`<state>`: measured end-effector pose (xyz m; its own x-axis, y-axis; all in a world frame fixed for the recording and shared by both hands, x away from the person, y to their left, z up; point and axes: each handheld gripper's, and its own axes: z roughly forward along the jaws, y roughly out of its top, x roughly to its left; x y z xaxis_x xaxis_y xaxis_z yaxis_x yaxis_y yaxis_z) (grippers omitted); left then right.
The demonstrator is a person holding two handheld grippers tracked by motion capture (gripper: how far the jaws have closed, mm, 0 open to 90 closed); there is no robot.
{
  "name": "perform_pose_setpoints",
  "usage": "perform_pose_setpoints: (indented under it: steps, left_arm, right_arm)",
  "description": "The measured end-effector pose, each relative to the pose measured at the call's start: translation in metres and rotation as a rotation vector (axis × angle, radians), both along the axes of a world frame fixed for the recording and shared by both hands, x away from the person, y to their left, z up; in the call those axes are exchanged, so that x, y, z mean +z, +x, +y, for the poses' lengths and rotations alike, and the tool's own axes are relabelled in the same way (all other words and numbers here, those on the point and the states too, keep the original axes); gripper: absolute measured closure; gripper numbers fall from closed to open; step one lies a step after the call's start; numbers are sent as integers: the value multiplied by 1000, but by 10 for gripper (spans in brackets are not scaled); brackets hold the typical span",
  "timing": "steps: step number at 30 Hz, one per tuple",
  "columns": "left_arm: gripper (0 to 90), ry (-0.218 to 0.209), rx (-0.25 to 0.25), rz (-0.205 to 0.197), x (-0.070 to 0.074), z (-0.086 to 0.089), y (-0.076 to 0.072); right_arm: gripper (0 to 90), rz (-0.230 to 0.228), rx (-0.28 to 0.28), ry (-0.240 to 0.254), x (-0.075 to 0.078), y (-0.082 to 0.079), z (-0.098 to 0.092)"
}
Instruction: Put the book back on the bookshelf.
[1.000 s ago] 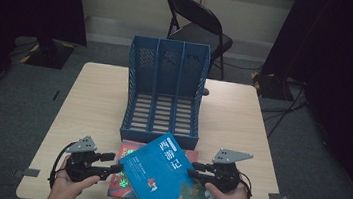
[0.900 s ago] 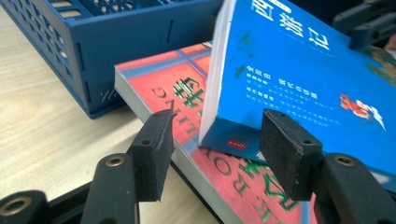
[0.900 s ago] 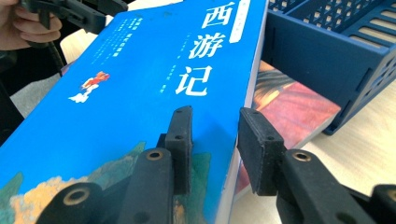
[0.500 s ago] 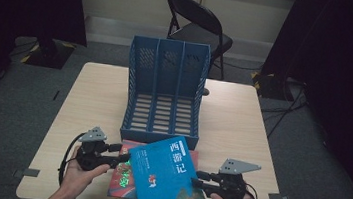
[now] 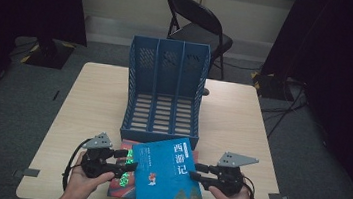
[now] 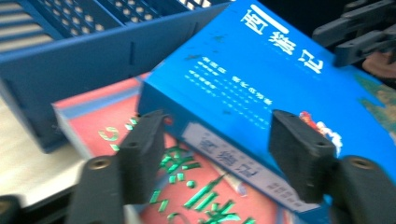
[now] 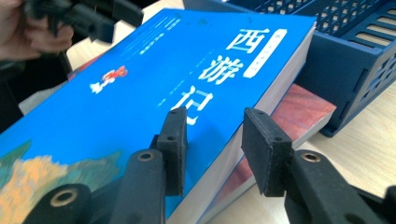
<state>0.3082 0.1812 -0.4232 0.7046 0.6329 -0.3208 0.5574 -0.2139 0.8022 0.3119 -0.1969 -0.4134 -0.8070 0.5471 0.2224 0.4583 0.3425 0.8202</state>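
Blue book (image 5: 170,179) sits gripped by right gripper (image 5: 197,175), left gripper (image 5: 127,160) opening.

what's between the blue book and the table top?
A red book lies flat under the blue book, its edge sticking out toward the blue file rack. Clearest in the right gripper view; the left gripper view shows it too.

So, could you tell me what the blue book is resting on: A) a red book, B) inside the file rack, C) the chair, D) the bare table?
A: the blue book lies tilted on a red book, just in front of the file rack.
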Motion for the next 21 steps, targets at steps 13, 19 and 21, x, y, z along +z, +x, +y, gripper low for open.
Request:
perform_pose_setpoints:
  steps: [13,19,21]
  left_arm:
    - [301,25,-16,24,-3,-15,11]
    - [283,37,-20,28,-2,-18,22]
    - [285,43,-34,37,-1,-17,26]
  right_arm:
    - [597,39,-60,28,-4,-5,2]
    - [589,29,-77,2,-1,-12,6]
    - [586,22,-83,3,-2,-13,8]
